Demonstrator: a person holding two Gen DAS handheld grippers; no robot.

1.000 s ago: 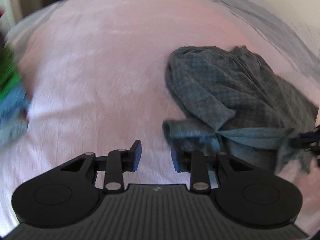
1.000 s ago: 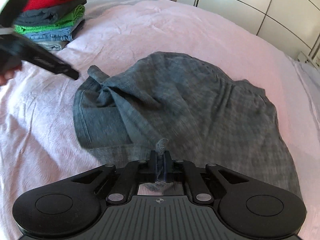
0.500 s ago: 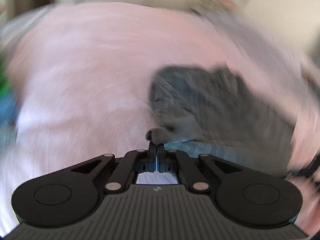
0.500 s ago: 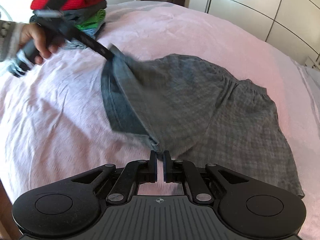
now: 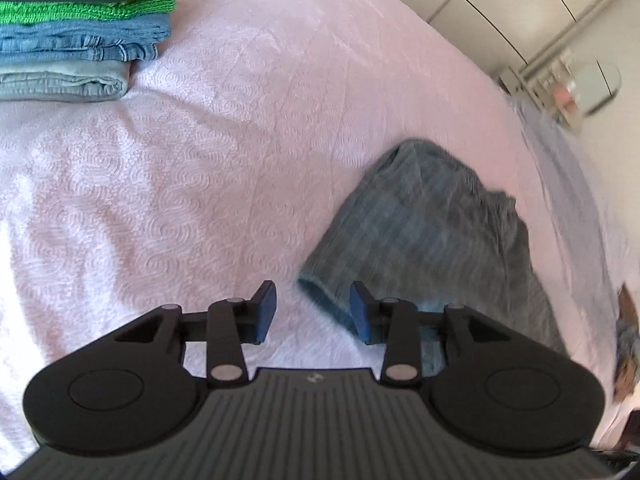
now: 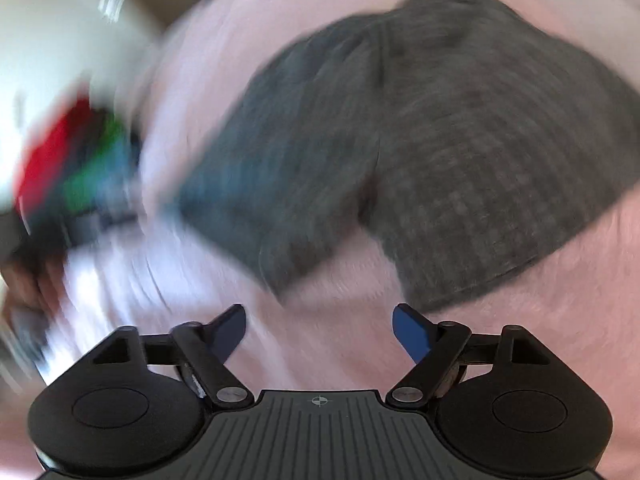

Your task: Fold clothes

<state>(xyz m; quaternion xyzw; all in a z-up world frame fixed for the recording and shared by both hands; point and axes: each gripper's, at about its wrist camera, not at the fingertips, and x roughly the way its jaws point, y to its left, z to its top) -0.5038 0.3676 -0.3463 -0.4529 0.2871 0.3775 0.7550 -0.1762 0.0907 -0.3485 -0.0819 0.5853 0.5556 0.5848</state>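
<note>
Grey-blue checked cotton shorts [image 5: 436, 236] lie spread on a pink quilted bedspread [image 5: 192, 184]. The left gripper [image 5: 313, 307] and right gripper [image 6: 319, 330] have just opened, apparently holding nothing.

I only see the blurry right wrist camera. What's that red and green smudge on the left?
Observer: The left wrist view shows a stack of folded clothes: green knit over blue denim.
Operator: Is the left gripper holding the grey cloth?
Observer: No. The left gripper has just been opening its fingers; the hem of the grey-blue checked garment shows in the gap, unpinched.
Operator: Is the bed plain?
Observer: The pink bedspread has a swirly quilted pattern.
</note>
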